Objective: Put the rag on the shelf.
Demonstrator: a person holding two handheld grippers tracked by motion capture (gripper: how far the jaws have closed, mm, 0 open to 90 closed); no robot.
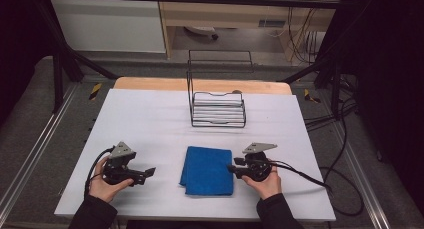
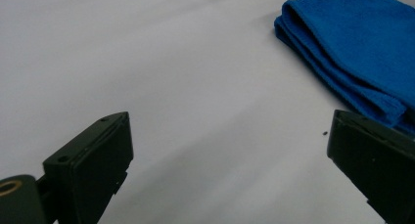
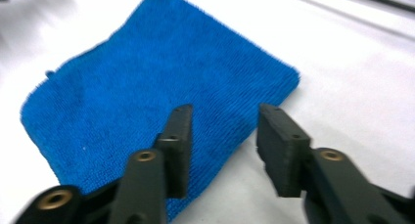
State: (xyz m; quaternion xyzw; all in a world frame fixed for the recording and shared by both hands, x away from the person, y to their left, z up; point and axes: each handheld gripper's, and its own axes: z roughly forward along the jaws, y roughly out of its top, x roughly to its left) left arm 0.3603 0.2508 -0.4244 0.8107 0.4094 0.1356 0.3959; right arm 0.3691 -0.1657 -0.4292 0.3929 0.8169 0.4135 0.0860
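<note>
A blue towel (image 1: pixel 207 170) lies folded flat on the white tabletop (image 1: pixel 150 119), near the front middle. My left gripper (image 1: pixel 149 173) rests in a hand to the towel's left, pointing at it from a short way off. In the left gripper view its jaws (image 2: pixel 230 131) stand wide open over bare table, with the towel's folded edge (image 2: pixel 352 53) at the upper right. My right gripper (image 1: pixel 233 167) sits at the towel's right edge. In the right gripper view it (image 3: pixel 222 116) is partly open just above the towel (image 3: pixel 147 87), with nothing pinched between the pads.
A black wire rack (image 1: pixel 218 109) stands at the back middle of the table, in front of a wooden strip (image 1: pixel 150 83). Black cables (image 1: pixel 345 184) trail off the right side. Metal frame bars (image 1: pixel 57 79) flank the table.
</note>
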